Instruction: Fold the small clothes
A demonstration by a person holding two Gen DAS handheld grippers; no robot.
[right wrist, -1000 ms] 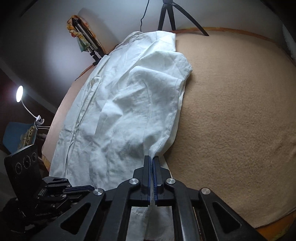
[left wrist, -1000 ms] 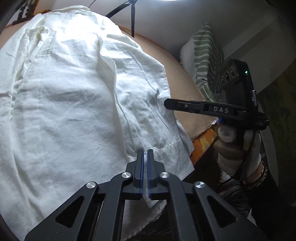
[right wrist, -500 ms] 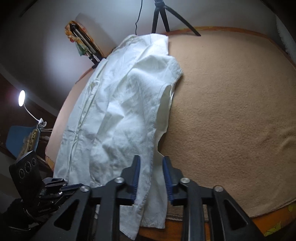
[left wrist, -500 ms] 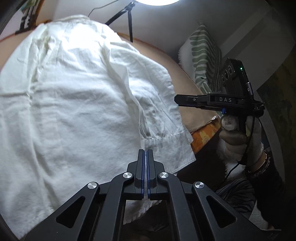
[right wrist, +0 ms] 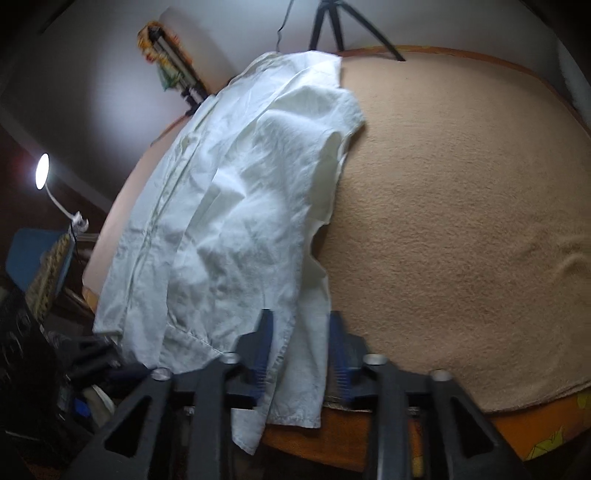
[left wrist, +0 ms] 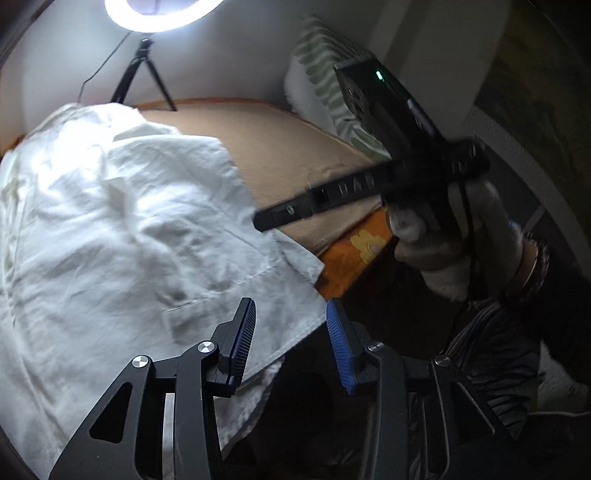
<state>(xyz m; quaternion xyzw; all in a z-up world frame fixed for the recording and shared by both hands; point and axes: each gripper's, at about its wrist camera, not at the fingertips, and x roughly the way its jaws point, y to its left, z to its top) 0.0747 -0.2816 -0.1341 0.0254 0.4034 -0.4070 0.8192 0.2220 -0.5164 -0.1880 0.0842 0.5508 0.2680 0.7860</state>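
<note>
A white button shirt (left wrist: 110,229) lies on a tan blanket (right wrist: 461,203), one side folded over its middle; its lower hem hangs over the near bed edge. It also shows in the right wrist view (right wrist: 229,221). My left gripper (left wrist: 290,332) is open, its jaws either side of the hanging hem corner, holding nothing. My right gripper (right wrist: 301,343) is open over the hem at the bed edge, empty. The right gripper also shows from the left wrist view (left wrist: 332,195), held above the blanket to the right of the shirt.
A ring light (left wrist: 162,11) on a tripod (left wrist: 142,74) stands behind the bed. A green-striped pillow (left wrist: 325,85) lies at the back right. An orange patterned sheet (right wrist: 535,432) lines the near bed edge. A desk lamp (right wrist: 42,173) glows at left.
Both grippers opened and let go of the shirt's hem, the right one first. The folded side now rests on the shirt. Both grippers have drawn back toward the near bed edge.
</note>
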